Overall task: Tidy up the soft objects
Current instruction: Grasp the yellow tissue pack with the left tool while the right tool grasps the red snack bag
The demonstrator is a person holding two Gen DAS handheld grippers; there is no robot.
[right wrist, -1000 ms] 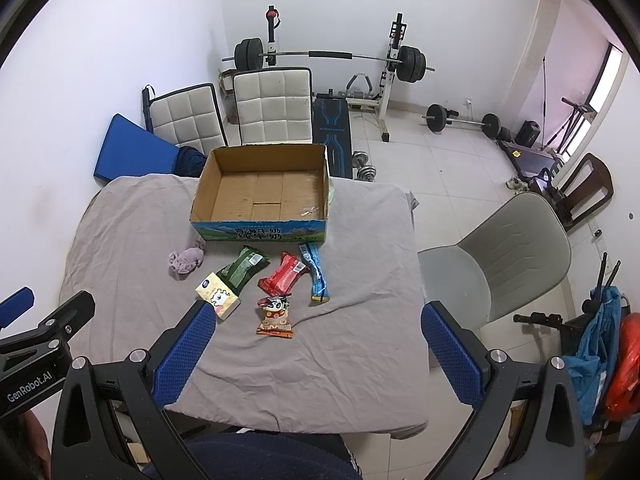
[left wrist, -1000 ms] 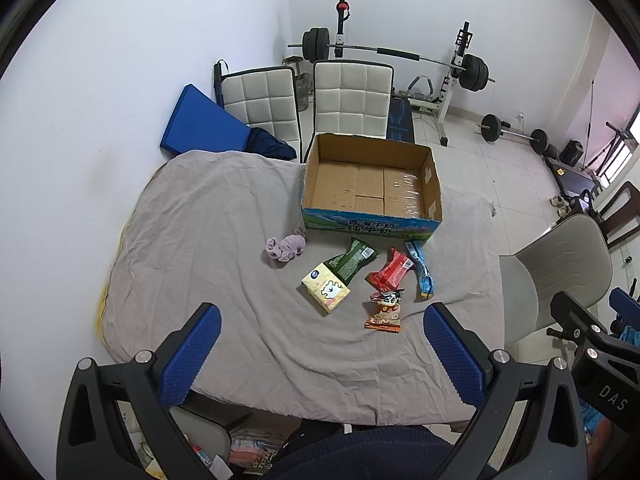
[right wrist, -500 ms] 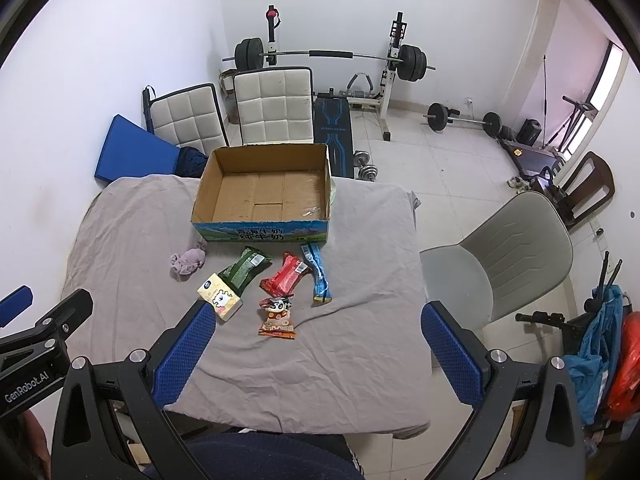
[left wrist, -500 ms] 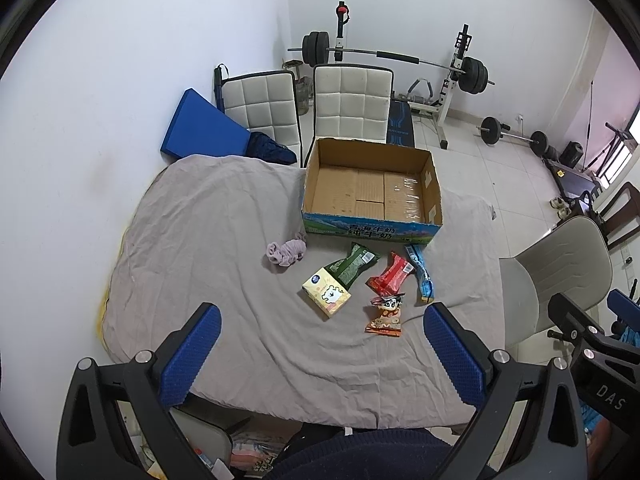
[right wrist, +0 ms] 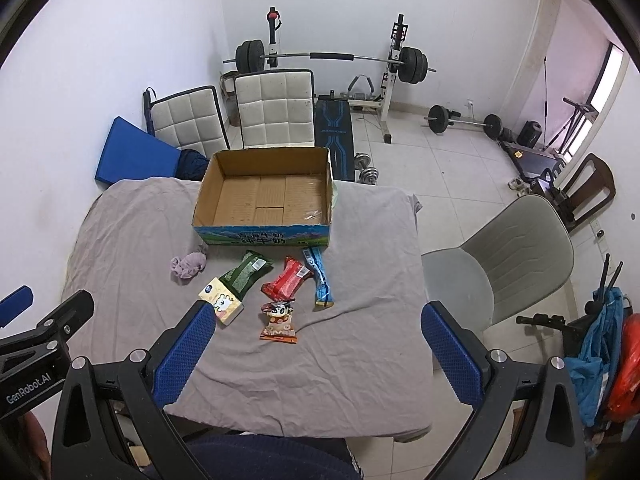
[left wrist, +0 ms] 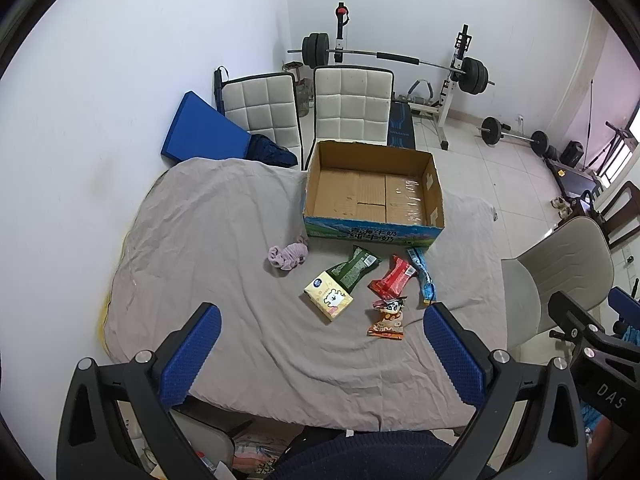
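Two claws spread, holding nothing: left claw (left wrist: 320, 344), right claw (right wrist: 316, 344) | snack packets (left wrist: 390, 282), tissue pack (left wrist: 329, 295), pink cloth (left wrist: 287, 256) on counter (left wrist: 200, 240) before empty cardboard box (left wrist: 372, 236)

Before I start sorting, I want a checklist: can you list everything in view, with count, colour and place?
cardboard box: 1, brown with blue printed front, open and bare inside, far side of the table
table cloth: 1, grey, covering the table
fabric bundle: 1, pale pink, left of the packets
tissue pack: 1, cream-yellow, nearest left
green packet: 1, tucked against the tissue pack
red packet: 1, middle
blue packet: 1, right, narrow
cartoon snack packet: 1, orange, nearest
white chairs: 2, behind the table
grey chair: 1, right of the table
blue mat: 1, against the wall
barbell rack: 1, back wall
left gripper: jaws open, blue pads
right gripper: jaws open, blue pads
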